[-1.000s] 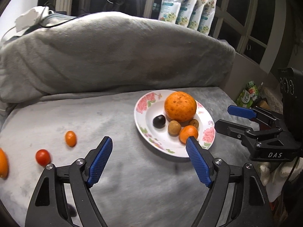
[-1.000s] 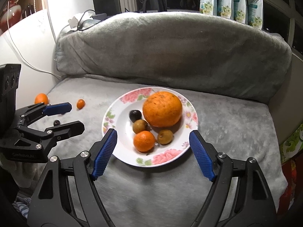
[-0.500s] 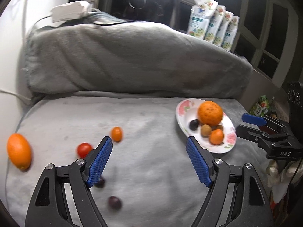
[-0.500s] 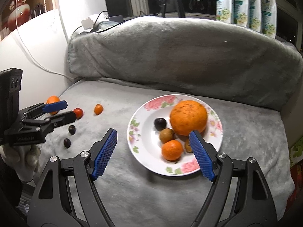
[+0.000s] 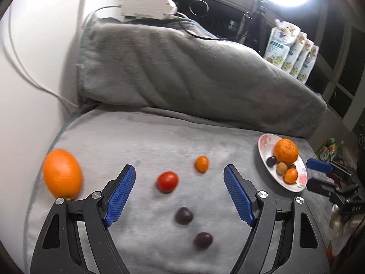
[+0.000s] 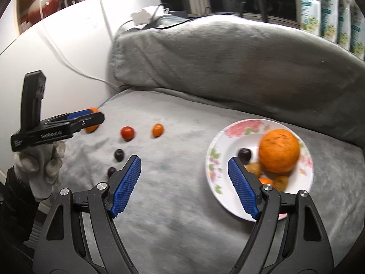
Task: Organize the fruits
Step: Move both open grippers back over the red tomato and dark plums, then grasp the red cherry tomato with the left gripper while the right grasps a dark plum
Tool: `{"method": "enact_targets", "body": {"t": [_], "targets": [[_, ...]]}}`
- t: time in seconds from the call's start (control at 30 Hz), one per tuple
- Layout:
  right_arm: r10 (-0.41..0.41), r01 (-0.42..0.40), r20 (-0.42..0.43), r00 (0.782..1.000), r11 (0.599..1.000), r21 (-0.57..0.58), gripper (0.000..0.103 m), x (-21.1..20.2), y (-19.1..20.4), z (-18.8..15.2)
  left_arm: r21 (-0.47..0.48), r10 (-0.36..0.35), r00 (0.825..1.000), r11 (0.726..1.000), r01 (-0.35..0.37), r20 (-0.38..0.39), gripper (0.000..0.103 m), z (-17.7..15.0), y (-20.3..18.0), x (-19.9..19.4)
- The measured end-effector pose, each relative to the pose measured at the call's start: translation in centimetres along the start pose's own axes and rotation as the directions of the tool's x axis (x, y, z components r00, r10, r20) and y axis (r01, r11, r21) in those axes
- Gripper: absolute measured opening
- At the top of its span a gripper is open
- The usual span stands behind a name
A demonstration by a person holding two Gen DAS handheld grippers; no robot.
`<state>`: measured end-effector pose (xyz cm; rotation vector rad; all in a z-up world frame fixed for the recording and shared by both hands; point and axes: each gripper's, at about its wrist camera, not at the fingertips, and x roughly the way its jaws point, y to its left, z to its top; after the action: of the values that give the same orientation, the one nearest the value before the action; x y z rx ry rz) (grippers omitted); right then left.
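Nearest the left gripper [image 5: 179, 196], two dark purple round fruits lie on the grey plush sofa seat [image 5: 141, 141]: the nearer dark plum-like fruit [image 5: 203, 239] and, just beyond it, a second dark one [image 5: 183, 215]. Both now sit between the released, empty jaws. A second ago this view was filled by the white floral-rimmed plate [image 5: 264, 157], which has slid off to the far right; the camera has swung left across the seat, and the loose fruit has come to the centre.

A little farther lie the small red round tomato [image 5: 167, 181] and, beyond it to the right, the small orange oval kumquat-like fruit [image 5: 201, 163]. At the left edge sits the large smooth orange oval fruit [image 5: 62, 175], well apart from the rest.

The right gripper [image 6: 183, 183] has shifted left as well: the plate, a second ago centred between its jaws, now lies behind and beyond its right jaw. Those jaws also stand open and hold nothing. The plate carries a big rough-skinned orange [image 6: 278, 151], a dark plum and a few small brown and orange pieces.

Judging from this, five fruits are yet to be gathered, and the left gripper looks lined up to start on them, the dark pair being closest. The grey cushioned sofa back [image 5: 182, 73] rises behind.
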<state>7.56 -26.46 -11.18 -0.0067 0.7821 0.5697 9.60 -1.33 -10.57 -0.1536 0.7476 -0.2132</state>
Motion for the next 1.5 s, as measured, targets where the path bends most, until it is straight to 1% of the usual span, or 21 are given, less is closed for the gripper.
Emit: {"method": "enact_targets", "body": {"t": [0.07, 0.13, 0.23, 0.3, 0.37, 0.4, 0.53, 0.6, 0.63, 0.73, 0.83, 1.1, 1.23, 1.37, 1.5], "targets": [[0.017, -0.017, -0.006, 1.0, 1.0, -0.014, 0.081, 0.3, 0.8, 0.2, -0.011, 0.002, 1.0, 1.0, -0.002, -0.004, 0.08, -0.1, 0.8, 0.0], [0.036, -0.036, -0.015, 0.999, 0.999, -0.035, 0.081, 0.8, 1.8, 0.2, -0.019, 0.004, 1.0, 1.0, -0.004, -0.008, 0.076, -0.2, 1.3, 0.1], [0.067, -0.068, -0.032, 0.997, 0.996, -0.06, 0.081, 1.4, 3.2, 0.1, -0.029, 0.002, 1.0, 1.0, -0.002, -0.016, 0.073, -0.4, 1.8, 0.3], [0.084, -0.086, -0.043, 0.996, 0.994, -0.07, 0.079, 1.9, 3.9, 0.1, -0.034, -0.003, 1.0, 0.999, 0.002, -0.024, 0.07, -0.6, 2.1, 0.5], [0.106, -0.111, -0.062, 0.992, 0.991, -0.078, 0.074, 2.5, 4.6, 0.0, -0.037, -0.009, 0.999, 0.999, 0.007, -0.034, 0.069, -0.8, 2.3, 0.8], [0.116, -0.122, -0.072, 0.991, 0.989, -0.082, 0.074, 2.8, 5.0, -0.1, -0.037, -0.011, 0.999, 0.999, 0.01, -0.038, 0.067, -0.9, 2.4, 0.9], [0.151, -0.163, -0.109, 0.982, 0.981, -0.104, 0.072, 4.2, 6.6, -0.4, -0.047, -0.035, 0.997, 0.998, 0.032, -0.067, 0.057, -1.1, 2.5, 1.8], [0.166, -0.181, -0.126, 0.978, 0.977, -0.115, 0.064, 4.8, 7.3, -0.6, -0.048, -0.044, 0.996, 0.998, 0.04, -0.082, 0.053, -1.3, 2.5, 2.4], [0.179, -0.196, -0.141, 0.974, 0.973, -0.119, 0.057, 5.2, 7.7, -0.7, -0.046, -0.047, 0.995, 0.998, 0.043, -0.09, 0.052, -1.3, 2.5, 2.7], [0.195, -0.217, -0.167, 0.967, 0.968, -0.125, 0.056, 6.2, 8.5, -1.0, -0.034, -0.047, 0.993, 0.998, 0.043, -0.11, 0.047, -1.5, 2.3, 3.5], [0.211, -0.24, -0.2, 0.957, 0.962, -0.132, 0.044, 7.3, 9.3, -1.4, -0.012, -0.029, 0.992, 1.0, 0.028, -0.126, 0.041, -1.6, 2.0, 4.4], [0.201, -0.241, -0.253, 0.946, 0.96, -0.139, 0.044, 9.8, 10.2, -1.8, 0.011, -0.017, 0.986, 1.0, 0.019, -0.163, 0.041, -1.6, 1.8, 6.4], [0.203, -0.246, -0.278, 0.939, 0.961, -0.128, 0.037, 11.1, 10.1, -1.8, 0.012, -0.011, 0.985, 1.0, 0.014, -0.171, 0.041, -1.6, 1.9, 7.1], [0.209, -0.253, -0.292, 0.933, 0.96, -0.12, 0.036, 11.9, 10.2, -1.8, 0.014, -0.016, 0.983, 1.0, 0.019, -0.181, 0.04, -1.8, 2.0, 7.6], [0.211, -0.258, -0.303, 0.929, 0.958, -0.123, 0.03, 12.3, 10.6, -1.8, 0.017, -0.03, 0.982, 0.999, 0.034, -0.188, 0.035, -1.7, 1.8, 8.0]]}}
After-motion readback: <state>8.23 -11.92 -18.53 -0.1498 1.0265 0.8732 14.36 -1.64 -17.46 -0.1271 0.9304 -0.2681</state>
